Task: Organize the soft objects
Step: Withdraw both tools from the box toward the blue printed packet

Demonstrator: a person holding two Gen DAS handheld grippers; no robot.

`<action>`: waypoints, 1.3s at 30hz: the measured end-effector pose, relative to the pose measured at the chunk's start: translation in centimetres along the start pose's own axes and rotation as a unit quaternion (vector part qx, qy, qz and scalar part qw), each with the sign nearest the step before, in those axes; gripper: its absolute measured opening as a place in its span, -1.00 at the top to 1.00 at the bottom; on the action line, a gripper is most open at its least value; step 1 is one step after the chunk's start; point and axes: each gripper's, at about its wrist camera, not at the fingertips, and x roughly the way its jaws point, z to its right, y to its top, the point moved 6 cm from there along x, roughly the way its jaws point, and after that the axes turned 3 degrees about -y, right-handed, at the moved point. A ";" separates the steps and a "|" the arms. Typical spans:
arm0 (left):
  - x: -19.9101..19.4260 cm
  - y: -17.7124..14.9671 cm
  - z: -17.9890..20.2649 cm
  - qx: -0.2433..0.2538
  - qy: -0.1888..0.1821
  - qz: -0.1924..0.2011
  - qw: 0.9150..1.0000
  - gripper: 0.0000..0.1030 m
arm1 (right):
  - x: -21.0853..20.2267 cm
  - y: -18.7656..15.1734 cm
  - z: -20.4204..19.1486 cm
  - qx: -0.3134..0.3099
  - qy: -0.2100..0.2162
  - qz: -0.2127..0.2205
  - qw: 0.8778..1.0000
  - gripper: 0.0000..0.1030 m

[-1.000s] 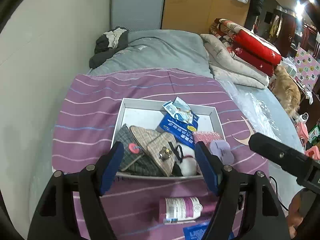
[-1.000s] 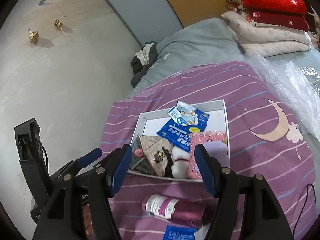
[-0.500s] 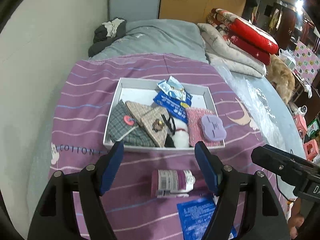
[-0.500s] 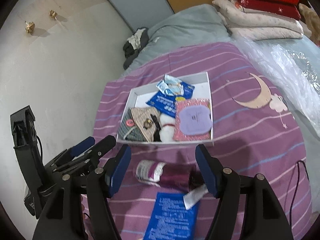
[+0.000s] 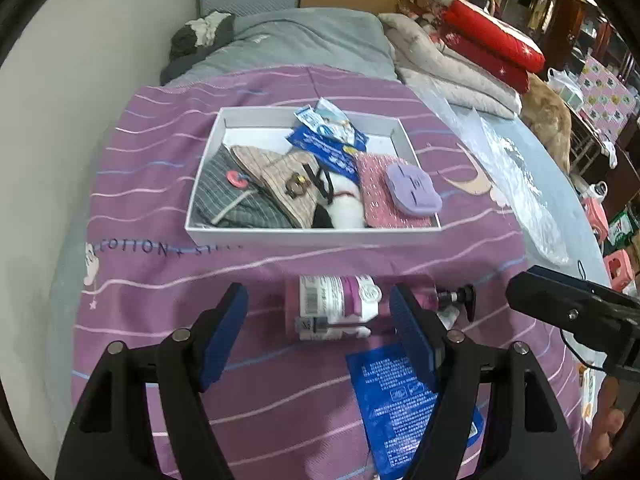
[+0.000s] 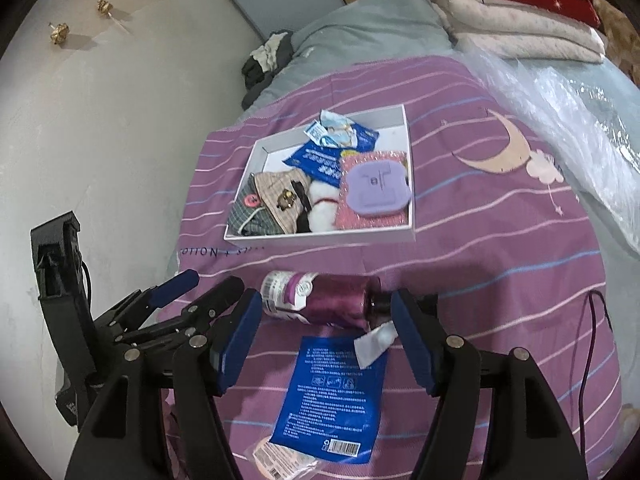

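Purple striped bedding carries a white box point(image 5: 312, 236) of soft goods; just ahead of both empty, wide-open tools, left tool point(image 5: 318, 334) and right tool point(image 6: 326, 340), a bottle point(image 6: 320, 298) lies crosswise, blue packet point(image 6: 336, 396) nearer.

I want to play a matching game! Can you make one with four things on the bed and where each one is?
Things:
1. purple case
2. bottle
3. blue packet
4. red quilt

Places:
A. lying on the bedspread between the box and the blue packet
B. in the white box
C. on top of the folded pile at the far end
D. flat on the bedspread, nearest the grippers

Pairs: 1-B, 2-A, 3-D, 4-C
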 end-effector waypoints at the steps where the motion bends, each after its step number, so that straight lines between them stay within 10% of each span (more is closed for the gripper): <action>1: 0.1 -0.2 0.1 0.001 -0.002 -0.002 1.000 -0.44 | 0.2 -0.3 0.1 0.000 0.000 -0.005 1.000 -0.31; 16: 2.6 -3.4 1.4 -0.009 -0.028 -0.051 0.998 -0.43 | 3.0 -3.0 3.4 0.046 -0.003 -0.041 0.998 -0.30; 23: 5.1 -6.3 2.1 -0.018 -0.059 -0.106 0.992 -0.43 | 4.8 -4.0 6.6 0.111 0.013 -0.050 0.992 0.24; 39: 5.8 -10.1 3.1 -0.043 -0.084 -0.215 0.972 -0.65 | 9.3 -5.7 7.4 0.180 0.079 -0.084 0.977 0.76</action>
